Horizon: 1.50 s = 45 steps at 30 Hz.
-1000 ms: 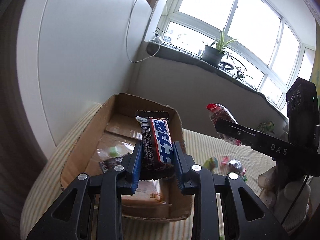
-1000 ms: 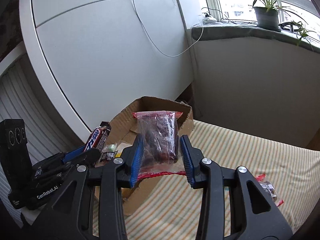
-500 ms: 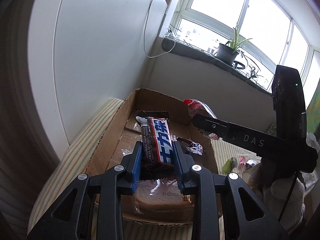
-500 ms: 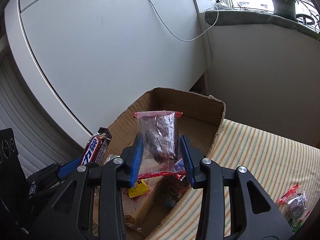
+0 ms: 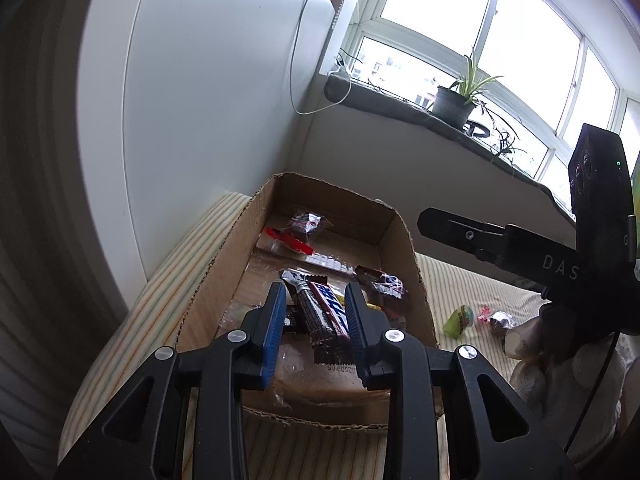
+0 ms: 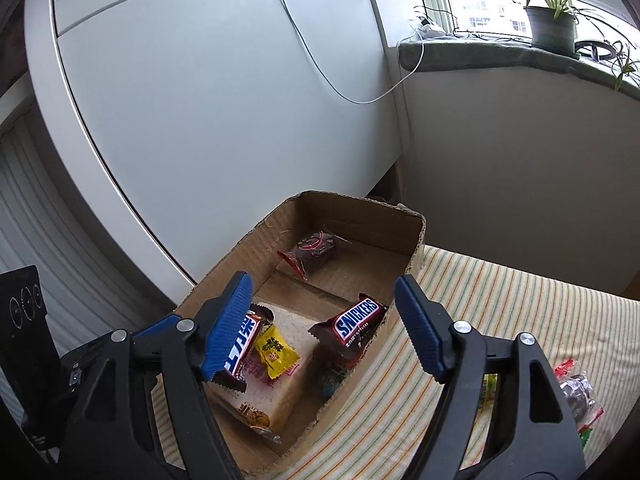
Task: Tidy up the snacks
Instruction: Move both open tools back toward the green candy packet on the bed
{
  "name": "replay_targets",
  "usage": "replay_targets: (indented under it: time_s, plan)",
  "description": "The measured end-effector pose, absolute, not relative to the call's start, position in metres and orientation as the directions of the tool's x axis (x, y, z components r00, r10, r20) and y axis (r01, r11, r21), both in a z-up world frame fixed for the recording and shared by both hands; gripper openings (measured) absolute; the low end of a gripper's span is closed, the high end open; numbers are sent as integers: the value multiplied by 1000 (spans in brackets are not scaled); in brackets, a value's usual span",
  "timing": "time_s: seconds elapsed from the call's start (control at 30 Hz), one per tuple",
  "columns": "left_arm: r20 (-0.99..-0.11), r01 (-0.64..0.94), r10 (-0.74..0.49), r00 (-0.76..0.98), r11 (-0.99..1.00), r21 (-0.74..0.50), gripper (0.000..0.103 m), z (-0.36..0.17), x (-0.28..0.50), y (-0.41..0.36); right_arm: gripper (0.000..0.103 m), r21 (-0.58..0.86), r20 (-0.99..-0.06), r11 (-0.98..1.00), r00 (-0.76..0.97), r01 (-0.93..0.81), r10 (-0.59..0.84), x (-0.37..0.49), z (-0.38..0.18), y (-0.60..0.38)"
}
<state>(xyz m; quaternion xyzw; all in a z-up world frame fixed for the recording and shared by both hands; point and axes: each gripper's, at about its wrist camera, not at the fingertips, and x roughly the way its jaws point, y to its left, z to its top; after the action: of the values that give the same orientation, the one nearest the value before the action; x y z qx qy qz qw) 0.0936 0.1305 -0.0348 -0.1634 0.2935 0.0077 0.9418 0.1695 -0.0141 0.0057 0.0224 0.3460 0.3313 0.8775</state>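
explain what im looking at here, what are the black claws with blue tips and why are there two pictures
There is no robot here. A person holds a two-finger grabber in each hand, and each grabber carries a wide-angle camera that looks along its fingers. One picture is taken from the left gripper and the other from the right gripper. Each view also catches the other tool at its edge.

The person is tidying snacks into a cardboard box that sits on a striped cloth. The left gripper is shut on a chocolate bar over the box. The right gripper's jaws have just been opening, and nothing is between them.

In the box lie a Snickers bar, a yellow sweet, a wrapped bread slice and a red-edged clear packet. A green snack and a few others lie on the cloth beside it.
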Motion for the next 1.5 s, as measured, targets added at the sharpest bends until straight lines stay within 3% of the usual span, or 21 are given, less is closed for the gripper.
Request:
replay_targets:
  time_s: [0.4,0.87,1.2,1.27,1.5]
  plan:
    - [-520,-47,-148,842,938,-343,29,-29,56,101,77,256,-591,809,577,-529,564,117,3,-68]
    - [-583,63,-240,776,950,-307,29,-33,-4,21,79,247,-660,859,571,-449,488,41,-34,-147]
    - [-602,125,-304,739,939,-321,29,-26,-34,-15,79,365,-657,886,595,-287,463,15,-43,-195]
    - [-601,135,-325,730,931,-339,29,-26,-39,-16,85,358,-655,892,607,-274,450,7,-42,-199]
    - [-605,168,-335,722,934,-316,29,-18,-54,-12,85,299,-676,912,612,-282,411,-9,-42,-195]
